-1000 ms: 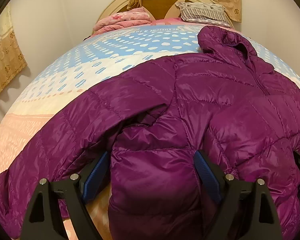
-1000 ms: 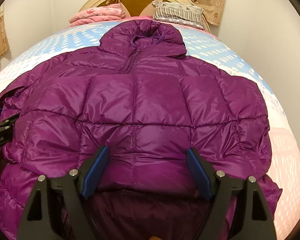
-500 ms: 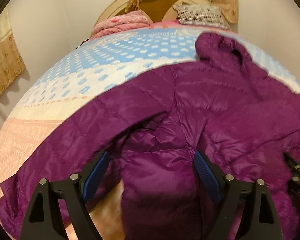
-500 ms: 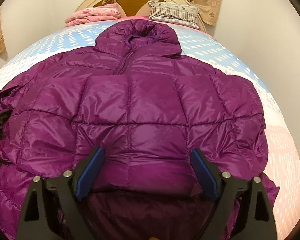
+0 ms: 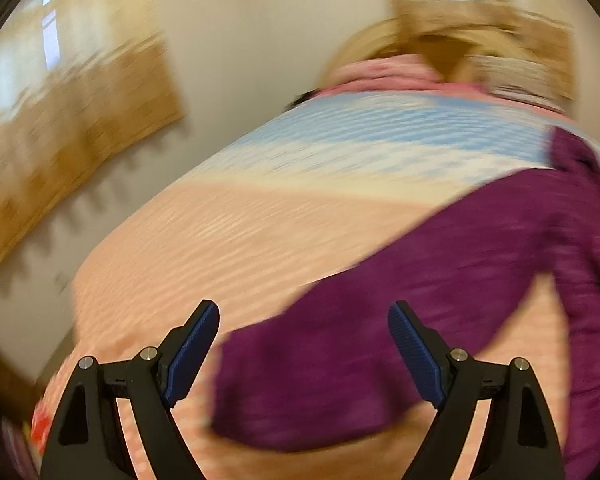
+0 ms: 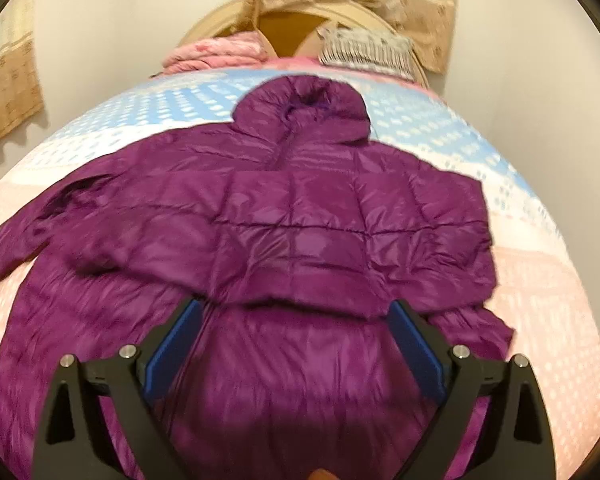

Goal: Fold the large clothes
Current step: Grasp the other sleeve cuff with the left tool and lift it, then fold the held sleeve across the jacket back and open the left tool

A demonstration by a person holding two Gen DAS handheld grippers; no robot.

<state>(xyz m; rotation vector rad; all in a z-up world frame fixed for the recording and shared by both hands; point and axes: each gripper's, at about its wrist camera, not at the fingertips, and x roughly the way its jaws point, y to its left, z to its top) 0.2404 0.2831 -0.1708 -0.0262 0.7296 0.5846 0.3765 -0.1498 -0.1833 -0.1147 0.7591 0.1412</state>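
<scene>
A purple jacket [image 6: 300, 240] lies spread on a bed [image 6: 480, 152], hood toward the headboard [image 6: 292, 20]. One sleeve is folded across its chest. The right gripper [image 6: 296, 344] hovers above the hem; its fingers have just been opening and stand wide, gripping nothing. In the blurred left view, the left gripper [image 5: 303, 354] is wide and empty over the other sleeve.

Left hand-held gripper [image 5: 303, 344] swung off jacket [image 5: 440, 280] onto sleeve.

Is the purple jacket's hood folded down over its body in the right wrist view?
No, the hood lies flat beyond the collar on the bed.
</scene>
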